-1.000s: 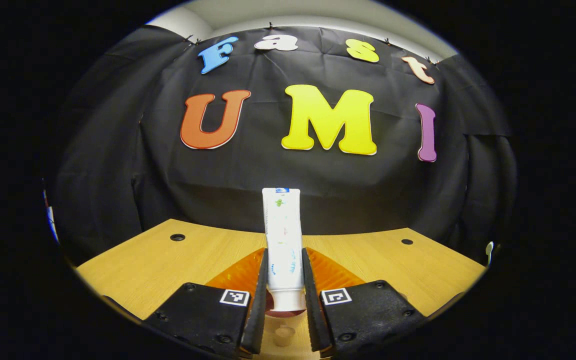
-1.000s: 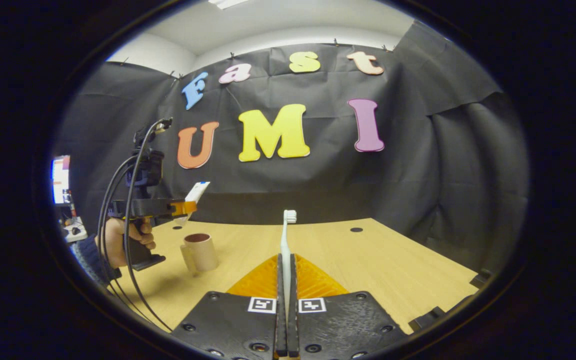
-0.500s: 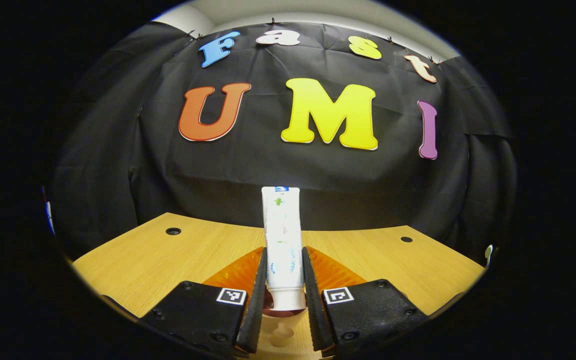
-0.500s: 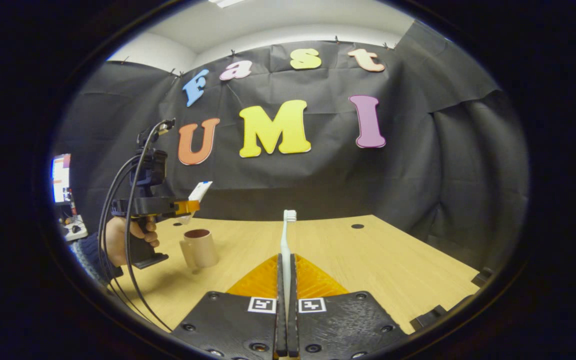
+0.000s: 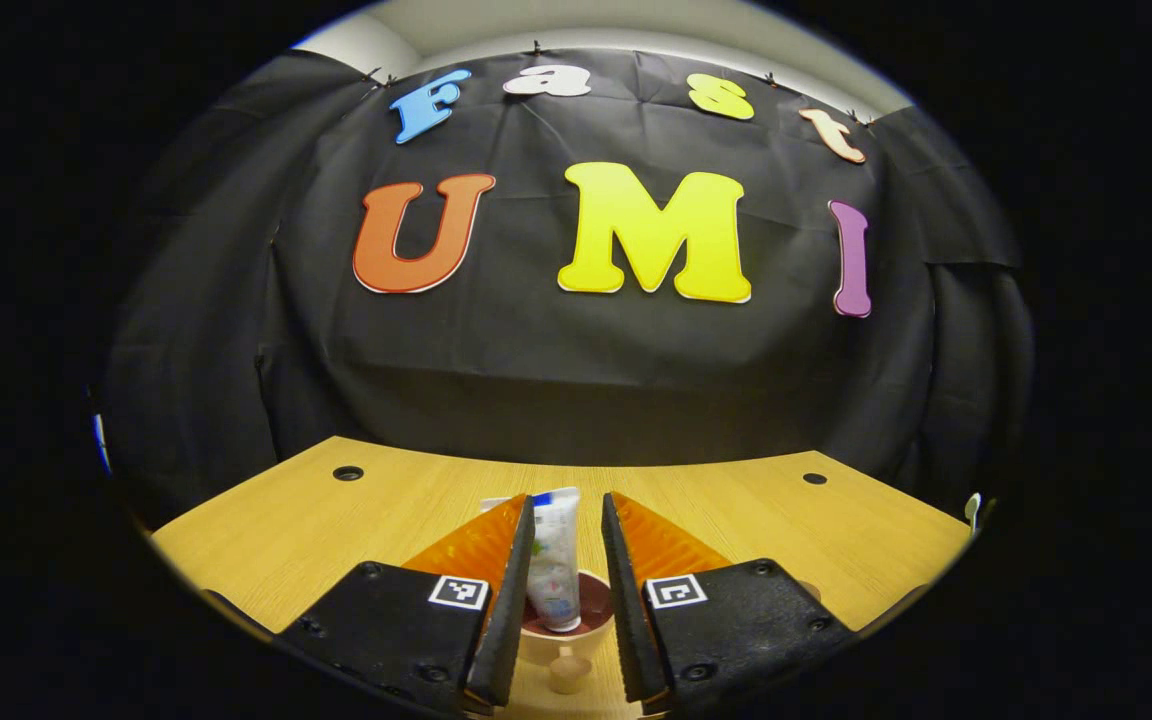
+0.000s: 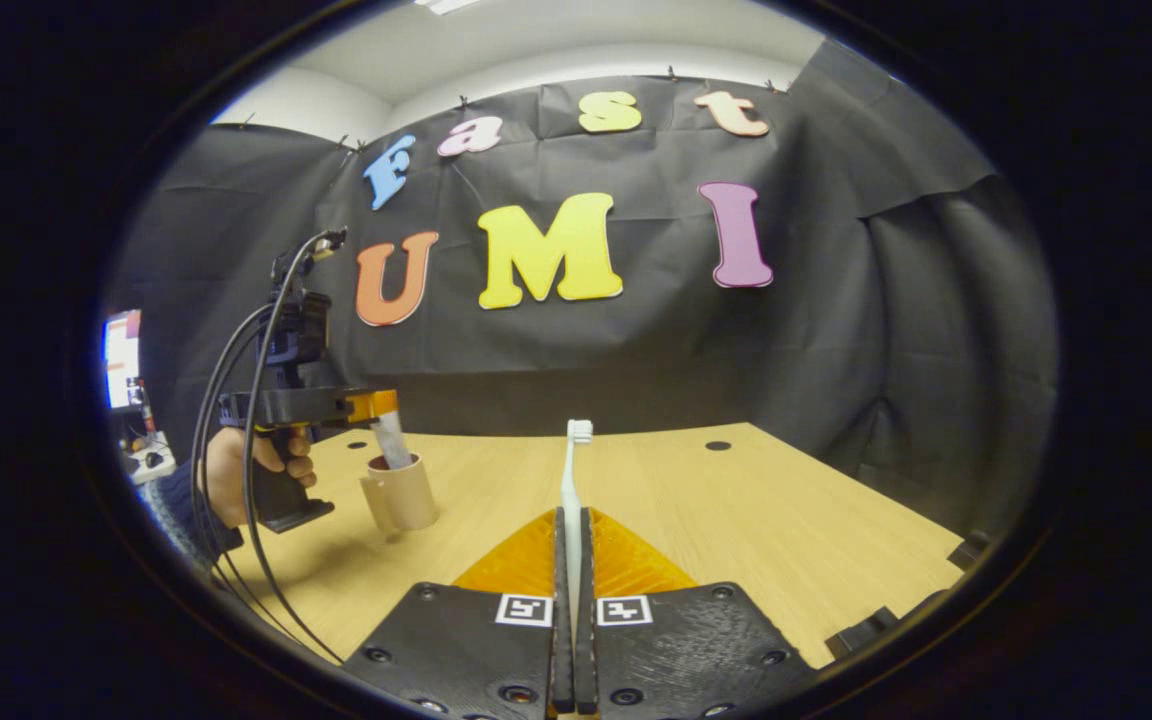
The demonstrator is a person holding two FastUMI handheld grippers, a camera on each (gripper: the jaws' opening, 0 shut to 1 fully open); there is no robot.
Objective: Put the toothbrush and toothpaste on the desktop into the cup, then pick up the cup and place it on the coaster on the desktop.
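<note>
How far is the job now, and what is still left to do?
Done: the toothpaste stands in the cup, between the left gripper's open fingers. In hand: the right gripper is shut on the toothbrush. Left: toothbrush into cup, then cup onto the coaster.

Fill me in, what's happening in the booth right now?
A person works a gripper in each hand at a wooden desk. The left gripper is open above the cup, with the toothpaste standing in the cup, its top between the fingers. The right gripper is shut on the toothbrush, bristles up, off to the side of the cup.
</note>
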